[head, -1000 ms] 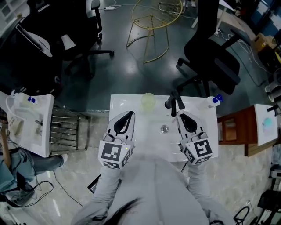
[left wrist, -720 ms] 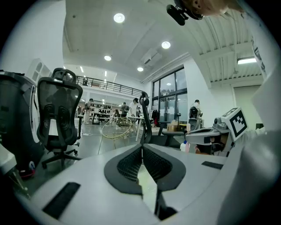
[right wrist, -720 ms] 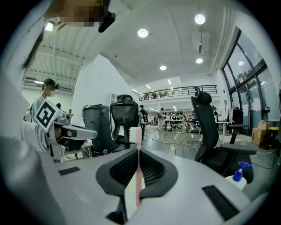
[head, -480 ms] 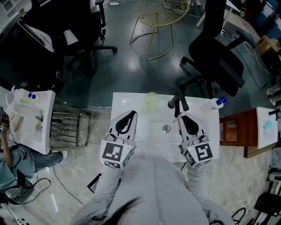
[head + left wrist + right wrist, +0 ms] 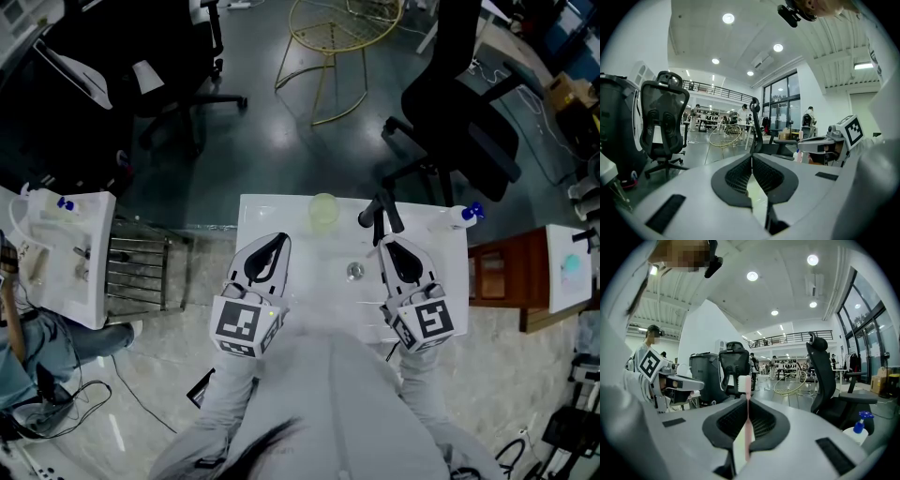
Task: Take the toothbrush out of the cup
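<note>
Toothbrush (image 5: 744, 383) upright, bristle head up, clamped in right gripper (image 5: 748, 402)

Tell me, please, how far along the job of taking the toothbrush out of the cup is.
Done: the toothbrush is out, clamped upright between the jaws of the right gripper, and the cup stands apart from it. In hand: only that grip; the left gripper is shut on nothing. Left: probably just setting the brush down.
</note>
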